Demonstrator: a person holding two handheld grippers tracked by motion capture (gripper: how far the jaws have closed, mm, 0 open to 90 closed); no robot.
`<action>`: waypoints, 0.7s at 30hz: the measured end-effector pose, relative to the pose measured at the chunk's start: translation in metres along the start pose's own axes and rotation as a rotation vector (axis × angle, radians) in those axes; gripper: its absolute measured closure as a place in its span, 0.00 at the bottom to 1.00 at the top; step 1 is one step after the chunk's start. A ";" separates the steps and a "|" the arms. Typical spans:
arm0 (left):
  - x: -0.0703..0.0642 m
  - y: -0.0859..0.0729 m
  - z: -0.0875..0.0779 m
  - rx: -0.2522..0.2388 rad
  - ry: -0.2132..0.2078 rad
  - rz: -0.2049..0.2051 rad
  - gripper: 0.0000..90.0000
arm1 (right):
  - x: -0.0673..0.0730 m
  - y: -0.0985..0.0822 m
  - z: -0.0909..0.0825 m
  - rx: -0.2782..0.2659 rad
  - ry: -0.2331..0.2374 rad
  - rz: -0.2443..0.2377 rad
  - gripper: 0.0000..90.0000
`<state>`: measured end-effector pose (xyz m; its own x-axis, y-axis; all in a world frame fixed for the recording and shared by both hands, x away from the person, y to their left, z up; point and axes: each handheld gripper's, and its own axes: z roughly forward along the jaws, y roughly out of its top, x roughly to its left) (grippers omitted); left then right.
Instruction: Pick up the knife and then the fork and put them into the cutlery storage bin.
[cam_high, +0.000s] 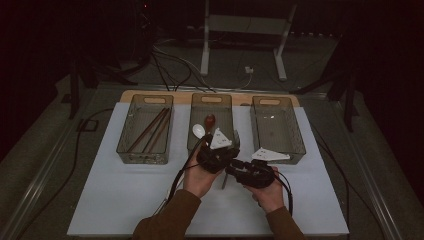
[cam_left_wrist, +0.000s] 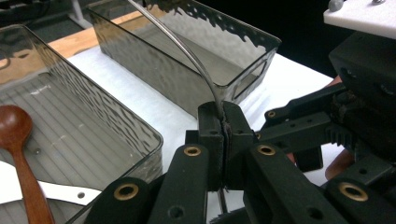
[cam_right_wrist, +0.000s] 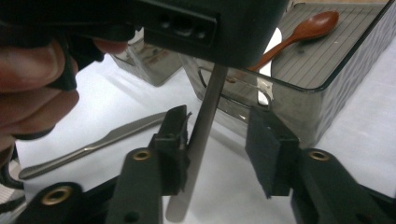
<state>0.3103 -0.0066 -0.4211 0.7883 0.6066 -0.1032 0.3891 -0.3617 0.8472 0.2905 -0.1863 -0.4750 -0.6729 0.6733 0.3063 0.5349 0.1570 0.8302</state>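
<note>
My left gripper (cam_left_wrist: 223, 119) is shut on a thin metal utensil (cam_left_wrist: 187, 49), whose curved edge rises from the jaws toward the bins. It sits at the table's centre front (cam_high: 216, 150), close against my right gripper (cam_high: 242, 171). In the right gripper view the utensil's flat handle (cam_right_wrist: 204, 135) hangs down from the left gripper between my right gripper's (cam_right_wrist: 220, 123) jaws. The left pad is at the handle and the right pad stands clear of it, so this gripper is open.
Three clear bins stand in a row: the left bin (cam_high: 145, 129) holds chopsticks, the middle bin (cam_high: 212, 107) a wooden spoon (cam_right_wrist: 303, 30) and a white spoon (cam_high: 198, 130), and the right bin (cam_high: 276, 127) nothing. Another metal utensil (cam_right_wrist: 93, 142) lies on the white mat (cam_high: 125, 195).
</note>
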 end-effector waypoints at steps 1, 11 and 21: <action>0.000 0.000 0.000 -0.003 -0.004 -0.004 1.00 | 0.000 0.000 0.001 -0.004 0.001 0.003 0.67; -0.002 0.001 0.000 -0.016 -0.022 -0.012 1.00 | 0.002 0.004 0.002 -0.012 -0.010 -0.005 0.92; 0.002 -0.001 0.003 -0.013 -0.078 -0.038 0.84 | -0.001 0.004 -0.002 0.008 -0.033 -0.021 0.93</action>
<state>0.3125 -0.0072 -0.4237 0.8080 0.5627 -0.1747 0.4133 -0.3301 0.8487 0.2920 -0.1877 -0.4704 -0.6671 0.6930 0.2733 0.5252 0.1773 0.8323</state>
